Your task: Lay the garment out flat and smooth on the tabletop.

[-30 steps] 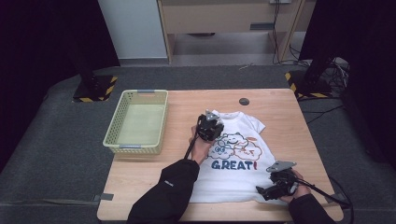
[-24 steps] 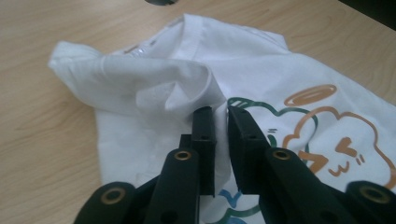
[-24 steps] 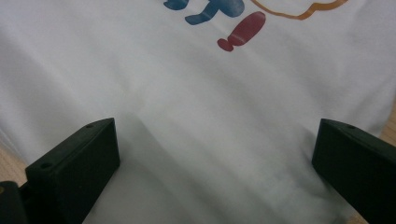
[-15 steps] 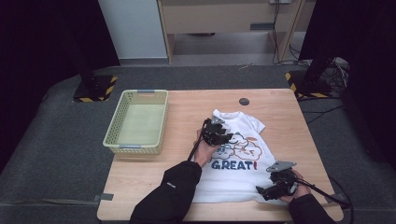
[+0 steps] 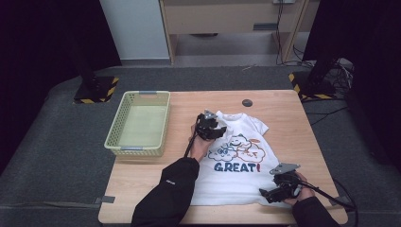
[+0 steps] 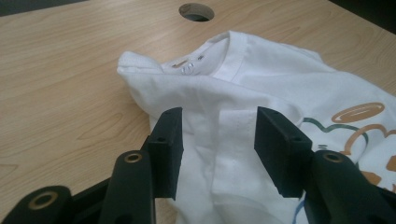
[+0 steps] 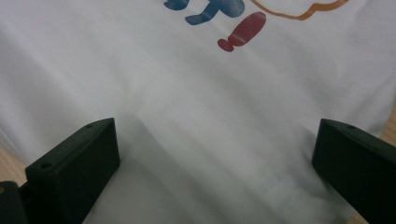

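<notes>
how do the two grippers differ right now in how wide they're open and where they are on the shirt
The left gripper has just been opening, its jaws part open over the folded sleeve by the collar of the t-shirt; the right gripper gapes much wider above the hem. The left sits at the far left, the right at the near right. Neither pinches cloth.

Lab or recording studio setup, not a home. Light wooden table (image 5: 283,101) with a round cable hole (image 5: 247,102) stands on grey carpet (image 5: 56,156), black curtains (image 5: 42,42) on both sides. Stand bases with yellow-black hazard tape (image 5: 94,90) sit on the floor left and right of the table, cables (image 5: 288,33) trail down behind. Grey tape strip (image 5: 108,199) marks the carpet at the table's near corner. Plain wooden furniture (image 5: 222,16) and a white panel (image 5: 135,28) at the back. Staged props: green plastic basket (image 5: 138,124), white printed T-shirt (image 5: 236,156).
</notes>
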The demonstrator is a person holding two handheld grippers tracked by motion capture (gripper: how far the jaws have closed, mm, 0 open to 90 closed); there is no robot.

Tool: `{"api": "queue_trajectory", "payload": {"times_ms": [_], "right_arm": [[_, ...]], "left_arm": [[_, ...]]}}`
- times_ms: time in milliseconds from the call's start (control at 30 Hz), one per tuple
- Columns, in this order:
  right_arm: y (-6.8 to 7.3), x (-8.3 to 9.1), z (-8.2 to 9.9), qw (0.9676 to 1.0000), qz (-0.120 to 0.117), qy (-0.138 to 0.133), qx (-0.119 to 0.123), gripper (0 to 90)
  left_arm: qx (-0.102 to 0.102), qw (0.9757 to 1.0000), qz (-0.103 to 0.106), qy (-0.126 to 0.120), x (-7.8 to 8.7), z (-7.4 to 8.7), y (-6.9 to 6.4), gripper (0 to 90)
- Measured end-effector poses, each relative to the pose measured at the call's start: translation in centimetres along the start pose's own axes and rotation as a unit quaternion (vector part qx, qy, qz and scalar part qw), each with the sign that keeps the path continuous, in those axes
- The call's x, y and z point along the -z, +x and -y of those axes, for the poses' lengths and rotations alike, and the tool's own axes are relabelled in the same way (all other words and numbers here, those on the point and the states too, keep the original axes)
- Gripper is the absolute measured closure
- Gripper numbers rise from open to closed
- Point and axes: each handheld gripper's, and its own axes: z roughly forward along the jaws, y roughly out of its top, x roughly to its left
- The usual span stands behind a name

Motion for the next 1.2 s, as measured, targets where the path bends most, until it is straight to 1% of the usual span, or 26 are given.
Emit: {"api": "queue_trajectory", "payload": {"times_ms": [67,133,267,333,533,667,767,933,1067,1100,1200], "right_arm": [[0.0,0.0,0.0,1.0,0.0,0.0,0.0,0.8],[0.0,0.0,0.0,1.0,0.0,0.0,0.0,0.8],[0.0,0.0,0.0,1.0,0.0,0.0,0.0,1.0],[0.0,0.0,0.0,1.0,-0.001,-0.001,0.001,1.1],[0.0,0.0,0.0,1.0,-0.001,-0.001,0.001,1.2],[0.0,0.0,0.0,1.0,-0.001,-0.001,0.001,1.2],[0.0,0.0,0.0,1.0,-0.001,-0.001,0.001,1.2],[0.0,0.0,0.0,1.0,0.0,-0.001,0.001,1.2],[0.0,0.0,0.0,1.0,-0.001,-0.001,0.001,1.2],[0.0,0.0,0.0,1.0,-0.001,-0.001,0.001,1.2],[0.0,0.0,0.0,1.0,-0.001,-0.001,0.001,1.2]], "left_arm": [[-0.002,1.0,0.007,0.003,-0.6,0.2,0.0,52.2],[-0.006,0.9999,0.01,0.006,-1.0,0.3,-0.2,52.1],[-0.021,0.9996,0.012,0.015,-2.0,0.4,-0.4,52.1],[-0.023,0.9994,0.011,0.021,-2.5,0.5,-0.6,52.8],[-0.041,0.9982,0.005,0.044,-3.1,0.9,-1.3,63.2],[-0.057,0.9973,-0.007,0.045,-3.0,1.0,-1.8,69.1],[-0.067,0.9965,-0.012,0.048,-3.0,1.2,-2.0,74.3],[-0.068,0.9965,-0.015,0.046,-2.8,1.3,-2.3,82.1],[-0.066,0.9969,-0.013,0.041,-2.0,1.1,-2.5,85.1],[-0.068,0.9968,-0.013,0.04,-1.9,1.1,-2.5,86.1],[-0.081,0.9958,-0.016,0.039,-1.3,0.8,-2.7,87.5]]}}
